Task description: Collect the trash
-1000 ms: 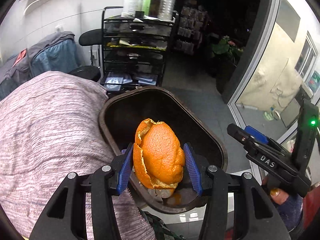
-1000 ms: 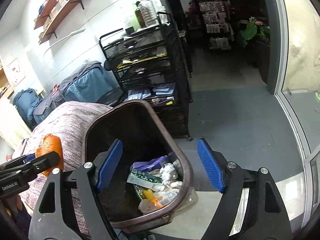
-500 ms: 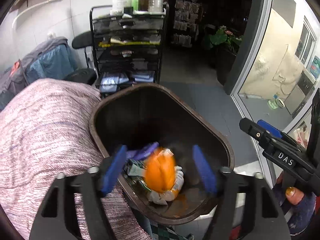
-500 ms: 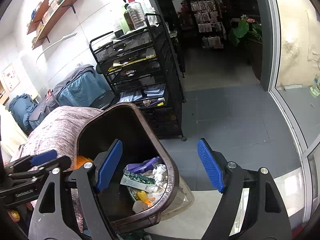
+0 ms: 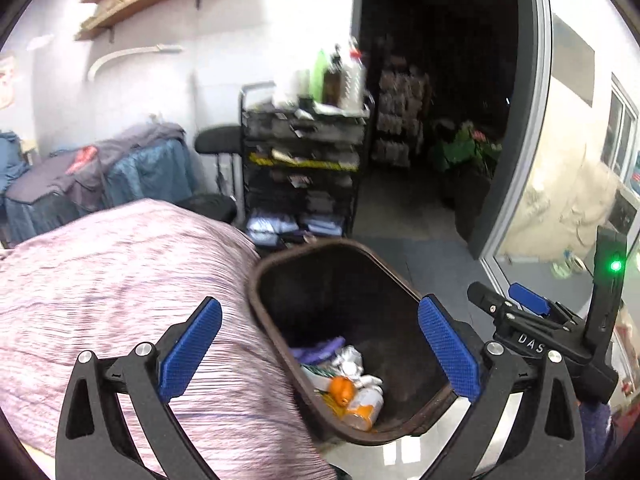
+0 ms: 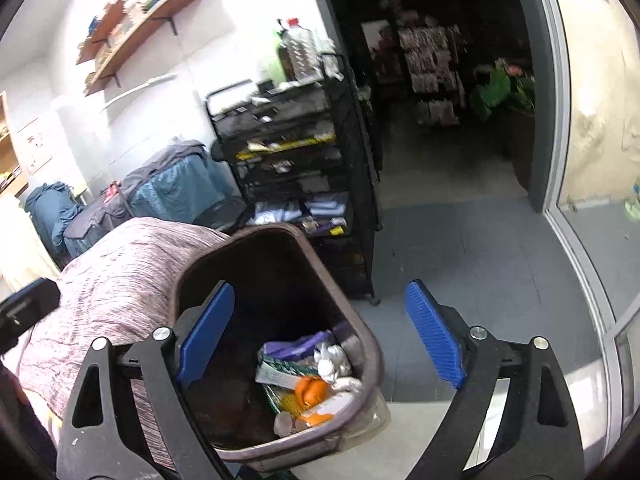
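Orange peel (image 5: 341,388) lies at the bottom of the dark brown trash bin (image 5: 280,344), on top of crumpled white paper (image 5: 352,362), a purple wrapper (image 5: 316,350) and other packaging. In my right wrist view the same peel (image 6: 310,390) sits among the litter near the bin's (image 6: 372,356) right wall.

My left tool (image 5: 320,350) hangs above the bin with its blue pads (image 5: 190,350) spread wide; its jaws have just been opening and nothing is between them now, the peel lying well below. My right tool (image 6: 322,336) is also spread wide and empty, its jaws having just been opening a little further; its left pad (image 6: 206,334) stands over the bin's mouth and its right pad over the grey floor (image 6: 460,248). From the left wrist I see the right tool's black body at about 3 o'clock (image 5: 532,328), with a green light lit on it.

At 9 o'clock of the bin, touching its rim, is a surface covered in pink-and-white streaked cloth (image 5: 100,280). Beyond the bin at 12 o'clock stands a black wire rack (image 6: 296,160) with bottles (image 6: 296,50) on top. Left of the rack are blue and grey bags (image 6: 168,188), wooden wall shelves (image 6: 132,16) above them. At about 1 o'clock a dark doorway shows a potted plant (image 6: 504,84).
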A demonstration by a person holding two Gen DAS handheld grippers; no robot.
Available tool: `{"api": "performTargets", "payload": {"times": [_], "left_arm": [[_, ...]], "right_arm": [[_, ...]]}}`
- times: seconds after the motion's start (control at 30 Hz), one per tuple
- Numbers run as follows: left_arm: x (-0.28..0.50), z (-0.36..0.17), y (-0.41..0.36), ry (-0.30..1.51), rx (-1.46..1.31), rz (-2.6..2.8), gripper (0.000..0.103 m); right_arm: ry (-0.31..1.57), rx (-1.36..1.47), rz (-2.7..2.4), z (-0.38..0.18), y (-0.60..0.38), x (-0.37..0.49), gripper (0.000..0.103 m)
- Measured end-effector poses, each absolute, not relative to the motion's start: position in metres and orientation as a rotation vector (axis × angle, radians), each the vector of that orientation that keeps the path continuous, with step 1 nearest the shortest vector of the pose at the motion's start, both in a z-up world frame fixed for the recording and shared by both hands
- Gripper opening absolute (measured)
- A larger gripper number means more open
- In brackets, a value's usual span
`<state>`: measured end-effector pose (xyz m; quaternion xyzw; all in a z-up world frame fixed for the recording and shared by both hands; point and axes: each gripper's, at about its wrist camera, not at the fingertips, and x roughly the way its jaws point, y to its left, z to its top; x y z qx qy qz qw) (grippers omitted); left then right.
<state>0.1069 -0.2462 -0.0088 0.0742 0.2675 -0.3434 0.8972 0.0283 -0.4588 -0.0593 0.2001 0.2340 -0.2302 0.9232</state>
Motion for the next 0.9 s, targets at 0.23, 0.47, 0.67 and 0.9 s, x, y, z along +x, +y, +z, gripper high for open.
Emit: {"api": "performTargets", "payload": {"times": [0.23, 0.47, 0.67, 0.9], "left_arm": [[0.086, 0.005, -0.194, 0.410, 0.132, -0.598, 0.097], [0.076, 0.006, -0.135, 0.358, 0.084, -0.421, 0.097], [0.064, 0.005, -0.086, 0.326, 0.002, -0.286, 0.097], [0.054, 0.006, -0.055, 0.313, -0.031, -0.187, 0.097]], "right_arm": [[0.337, 0.247, -0.392, -0.032, -0.395, 0.027, 0.097], [0.281, 0.184, -0.304, -0.018, -0.338, 0.029, 0.097], [0.239, 0.098, -0.250, -0.019, -0.287, 0.024, 0.097], [0.243, 0.088, -0.165, -0.019, -0.251, 0.014, 0.097]]}}
